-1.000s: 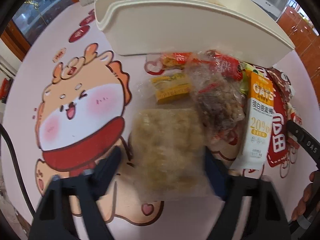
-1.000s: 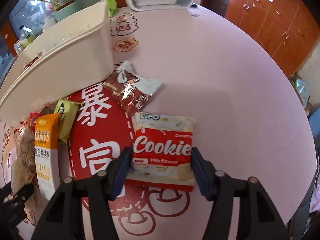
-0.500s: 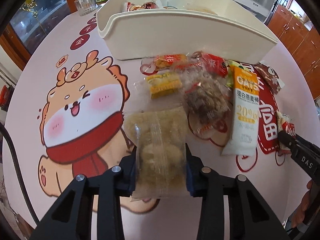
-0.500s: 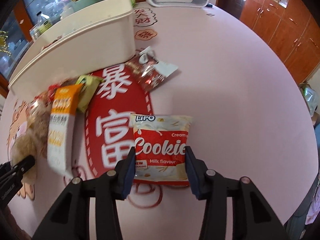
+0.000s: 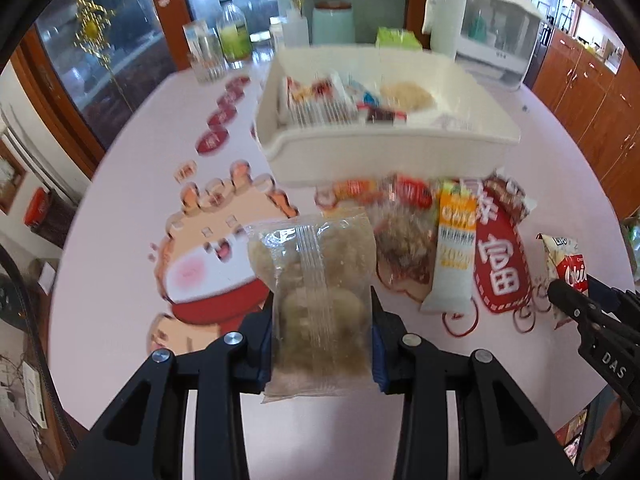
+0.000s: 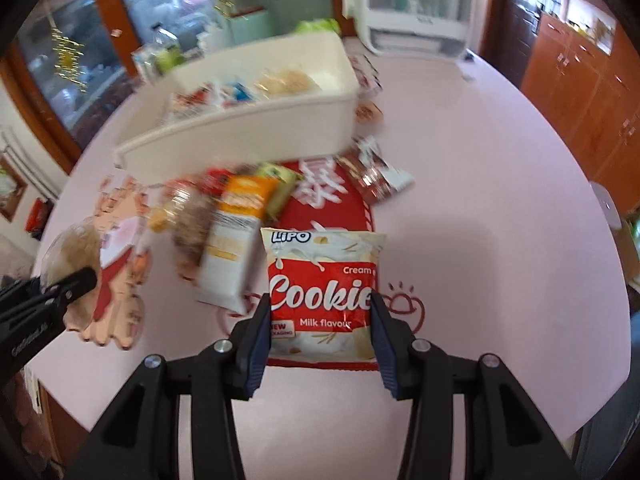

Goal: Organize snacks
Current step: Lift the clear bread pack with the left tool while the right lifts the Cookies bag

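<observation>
Wooden cabinets and a glass-fronted sideboard ring a round pink table (image 5: 132, 184) printed with a cartoon dog in a red scarf (image 5: 208, 264) and a red banner with white characters (image 5: 500, 264).

Toward the far side of the table stands a cream rectangular plastic bin (image 5: 384, 152) with some wrapped snacks already lying inside. Behind it are a white countertop appliance with a clear window (image 5: 484, 20), a pale green canister (image 5: 333, 24), a glass jar of yellow-green liquid (image 5: 234, 36) and a clear drinking glass (image 5: 206, 58).

Against the bin's near wall lies a loose heap of snacks: a tall white-and-orange oat packet (image 5: 454, 256) with its long axis running from the bin toward the camera, a clear bag of dark brown pieces (image 5: 404, 240) just left of it, red and orange wrappers (image 5: 384, 190) behind, and a dark red foil packet (image 6: 376, 176) off to the right beside the banner. This heap sits between both held packets and the bin.

The left gripper (image 5: 322, 344) is clenched on a clear plastic bag of pale beige puffed cakes (image 5: 316, 292), pads pressing its two long edges. The bag stands lengthwise along the fingers, sealed end pointing toward the bin, raised above the table.

The right gripper (image 6: 320, 336) grasps a red-and-white cream cookie packet (image 6: 322, 296) by its sides near the lower half. Its top edge points toward the bin, and the lettering reads upright in the right wrist view. From the left wrist view this packet shows at the far right edge, apart from the heap.
</observation>
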A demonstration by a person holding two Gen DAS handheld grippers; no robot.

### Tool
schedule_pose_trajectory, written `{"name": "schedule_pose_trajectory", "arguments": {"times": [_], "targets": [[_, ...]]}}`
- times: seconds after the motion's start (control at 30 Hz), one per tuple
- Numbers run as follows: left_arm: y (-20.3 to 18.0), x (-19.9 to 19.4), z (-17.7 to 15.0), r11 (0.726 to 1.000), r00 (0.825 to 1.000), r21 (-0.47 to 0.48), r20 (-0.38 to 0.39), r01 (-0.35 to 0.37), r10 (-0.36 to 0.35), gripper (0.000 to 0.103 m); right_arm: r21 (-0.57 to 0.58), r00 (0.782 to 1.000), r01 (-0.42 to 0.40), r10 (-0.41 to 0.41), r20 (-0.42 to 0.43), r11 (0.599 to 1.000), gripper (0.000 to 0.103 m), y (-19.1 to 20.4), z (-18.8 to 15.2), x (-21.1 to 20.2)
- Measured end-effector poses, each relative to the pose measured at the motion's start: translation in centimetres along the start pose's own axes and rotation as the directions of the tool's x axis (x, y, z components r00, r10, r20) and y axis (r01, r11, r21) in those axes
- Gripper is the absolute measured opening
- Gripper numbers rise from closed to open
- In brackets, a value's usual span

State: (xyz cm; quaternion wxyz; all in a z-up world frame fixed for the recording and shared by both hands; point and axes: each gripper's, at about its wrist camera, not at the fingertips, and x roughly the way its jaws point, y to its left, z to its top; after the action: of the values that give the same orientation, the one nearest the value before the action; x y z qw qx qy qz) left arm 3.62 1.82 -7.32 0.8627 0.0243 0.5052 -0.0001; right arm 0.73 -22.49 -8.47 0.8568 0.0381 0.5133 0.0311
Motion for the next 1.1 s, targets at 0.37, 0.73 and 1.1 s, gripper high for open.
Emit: {"name": "schedule_pose_trajectory", "arguments": {"times": [0.37, 0.73, 1.1], "targets": [[0.6, -9.2, 9.5, 0.997, 0.983, 0.06, 0.181, -0.051, 0.039, 0.036, -0.073, 0.973, -0.122, 0.134, 0.187, 0.99, 0.046, 1.8, 6.4, -9.3], [0.6, -12.7, 19.1, 0.986, 0.969, 0.165, 0.248, -0.025, -0.017, 0.036, -0.036, 0.94, -0.126, 0.131, 0.315, 0.991, 0.046, 2.5, 15.3, -15.5], [0.2, -6.7, 25.9, 0.969, 0.969, 0.241, 0.221, 0.054, -0.109, 0.036, 0.083, 0.948, -0.058, 0.028, 0.318, 0.995, 0.046, 3.7, 24.5, -12.4]]}}
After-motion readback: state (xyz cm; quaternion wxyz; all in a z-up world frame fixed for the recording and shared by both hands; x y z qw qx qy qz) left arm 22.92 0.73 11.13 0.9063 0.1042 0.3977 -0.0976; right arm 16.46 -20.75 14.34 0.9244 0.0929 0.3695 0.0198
